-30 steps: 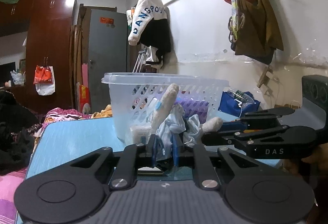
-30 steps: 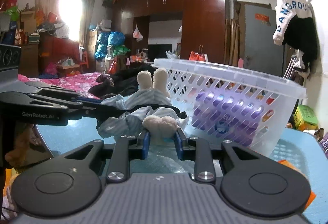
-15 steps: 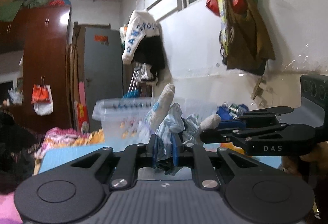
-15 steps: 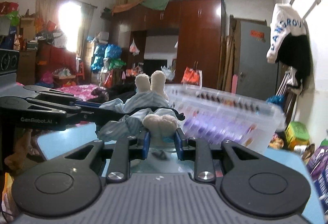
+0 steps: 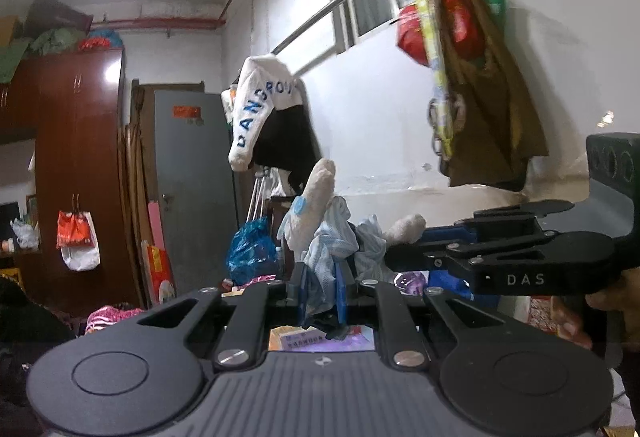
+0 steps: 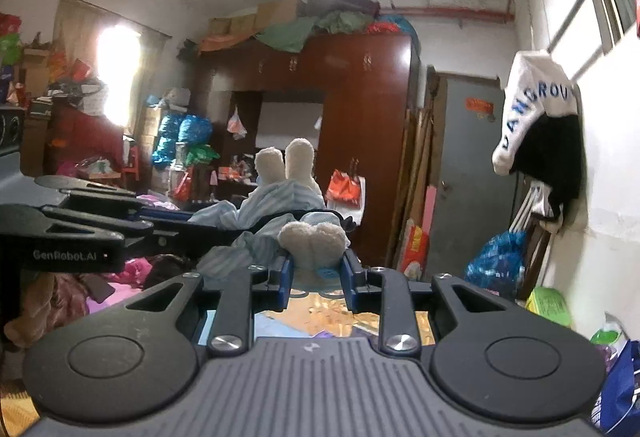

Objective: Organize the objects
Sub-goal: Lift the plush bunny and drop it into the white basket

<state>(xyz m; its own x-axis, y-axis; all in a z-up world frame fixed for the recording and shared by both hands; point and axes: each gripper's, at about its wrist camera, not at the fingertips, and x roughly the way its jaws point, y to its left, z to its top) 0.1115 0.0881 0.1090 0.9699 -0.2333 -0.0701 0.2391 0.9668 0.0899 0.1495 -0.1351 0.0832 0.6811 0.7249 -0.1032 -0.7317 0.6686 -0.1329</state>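
Observation:
A plush toy with cream limbs and pale blue striped clothes is held up in the air between both grippers. My left gripper is shut on its blue clothing. My right gripper is shut on a cream paw of the plush toy. The right gripper also shows at the right of the left wrist view, and the left gripper reaches in from the left of the right wrist view. The laundry basket is out of both views.
A dark wooden wardrobe and a grey door stand across the room. Clothes and bags hang on the white wall. Clutter fills the far left. Packets lie below the left gripper.
Both grippers have lifted the plush toy upward together. The white basket and blue tabletop have dropped out of both views. Both grips are unchanged.

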